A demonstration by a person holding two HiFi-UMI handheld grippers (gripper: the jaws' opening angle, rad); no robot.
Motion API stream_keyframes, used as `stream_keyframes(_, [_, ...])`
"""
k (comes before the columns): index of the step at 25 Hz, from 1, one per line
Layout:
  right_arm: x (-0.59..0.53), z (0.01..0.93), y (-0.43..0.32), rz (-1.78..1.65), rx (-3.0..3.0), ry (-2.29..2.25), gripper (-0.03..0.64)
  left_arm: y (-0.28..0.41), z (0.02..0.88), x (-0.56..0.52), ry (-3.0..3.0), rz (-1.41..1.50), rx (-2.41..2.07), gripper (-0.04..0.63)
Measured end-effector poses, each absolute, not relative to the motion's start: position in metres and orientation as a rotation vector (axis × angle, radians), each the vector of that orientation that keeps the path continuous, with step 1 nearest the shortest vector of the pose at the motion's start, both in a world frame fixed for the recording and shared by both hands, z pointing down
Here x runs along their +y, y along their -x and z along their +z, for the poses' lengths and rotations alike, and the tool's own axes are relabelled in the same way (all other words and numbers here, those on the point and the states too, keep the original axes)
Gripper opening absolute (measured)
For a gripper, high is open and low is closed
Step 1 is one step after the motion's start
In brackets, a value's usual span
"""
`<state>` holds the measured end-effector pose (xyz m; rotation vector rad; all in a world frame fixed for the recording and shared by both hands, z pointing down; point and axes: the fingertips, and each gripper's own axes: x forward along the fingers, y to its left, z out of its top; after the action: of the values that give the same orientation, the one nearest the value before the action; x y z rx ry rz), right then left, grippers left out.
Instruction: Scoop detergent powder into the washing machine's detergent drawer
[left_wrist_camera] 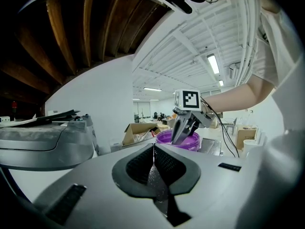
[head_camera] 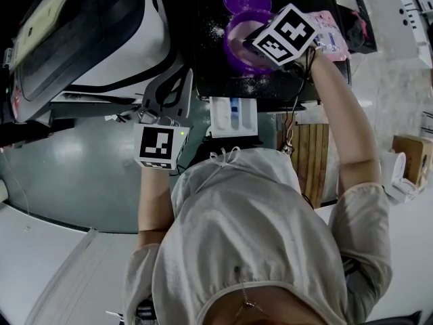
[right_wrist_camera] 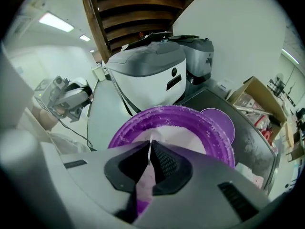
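The tub [right_wrist_camera: 143, 123] is purple, with white specks along its rim. The powder [right_wrist_camera: 178, 132] inside it is white with a faint lilac tinge. Just beside the tub, the round lid [right_wrist_camera: 219, 120] is the same purple. The surface [head_camera: 203, 46] under the tub is black, dusted with white grains close to the tub. Below the tub in the head view, the drawer [head_camera: 233, 117] is white with one blue strip. Left of the tub, the appliance [right_wrist_camera: 147, 75] is white with a grey top and a black panel. The left gripper [left_wrist_camera: 153, 149] and right gripper [right_wrist_camera: 150, 147] are light grey with black ribbed fingers [left_wrist_camera: 136, 168]. Their marker cubes [head_camera: 160, 146] are white with black square patterns.
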<state>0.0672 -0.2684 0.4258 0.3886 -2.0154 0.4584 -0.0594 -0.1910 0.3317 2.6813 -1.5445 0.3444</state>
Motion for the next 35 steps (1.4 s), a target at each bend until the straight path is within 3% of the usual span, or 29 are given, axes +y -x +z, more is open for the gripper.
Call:
stream_keyframes(25, [-0.257, 0.348, -0.085, 1.483, -2.389, -0.404, 0.012, 0.023, 0.313, -0.187, -2.695, 0.34, -1.597, 0.023])
stream_keyframes(35, [-0.232, 0.333, -0.117, 1.621, -2.453, -0.495, 0.012, 0.004, 0.305, -0.161, -2.686, 0.315, -1.626, 0.023])
